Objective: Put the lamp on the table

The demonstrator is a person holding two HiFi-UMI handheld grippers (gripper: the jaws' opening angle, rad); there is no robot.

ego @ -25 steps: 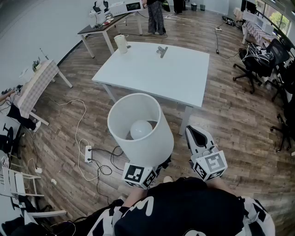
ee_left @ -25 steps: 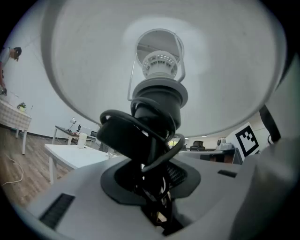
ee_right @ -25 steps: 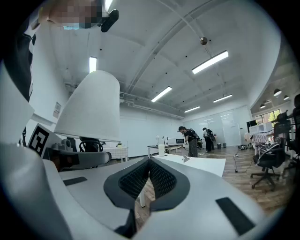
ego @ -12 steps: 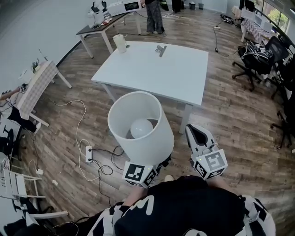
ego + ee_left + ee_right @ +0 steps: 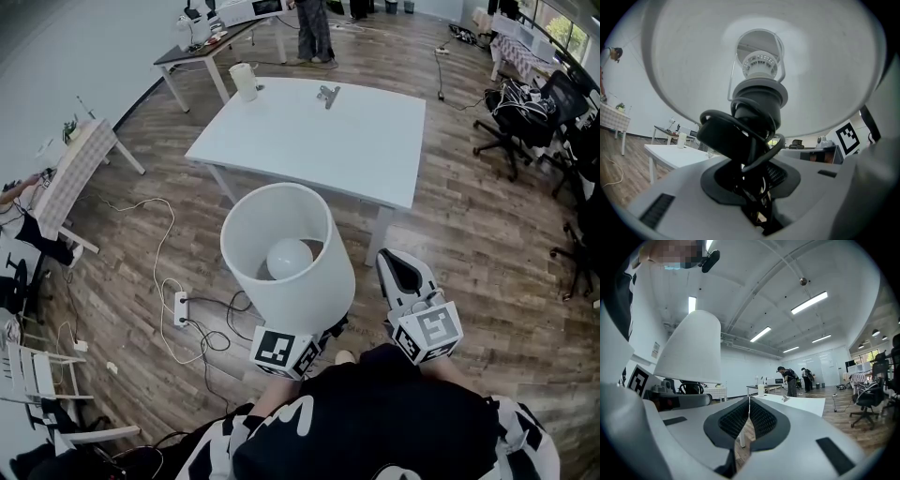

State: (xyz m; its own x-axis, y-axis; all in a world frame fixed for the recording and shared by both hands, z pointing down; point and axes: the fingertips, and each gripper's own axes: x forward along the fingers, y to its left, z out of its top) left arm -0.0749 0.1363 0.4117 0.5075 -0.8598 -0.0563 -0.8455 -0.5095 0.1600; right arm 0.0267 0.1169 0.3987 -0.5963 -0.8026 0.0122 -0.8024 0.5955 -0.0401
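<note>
Risk: lamp (image 5: 305,295) top-heavy, left hand-held gripper (image 5: 754,187) clamped partway on its cord-wrapped stem (image 5: 758,101), over floor (image 5: 469,244) short of table (image 5: 366,141). Could swivel in jaws, clipping table edge. Right hand-held gripper (image 5: 749,420) closed, empty.

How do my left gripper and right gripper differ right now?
The left gripper has its fingers clamped on the dark, cord-wrapped stem of the lamp; the right gripper has its fingers closed together on nothing. In the head view the lamp's shade hides the left gripper except its marker cube, while the right gripper shows whole. Both are pale grey, carry a marker cube, and sit short of the white table.
</note>
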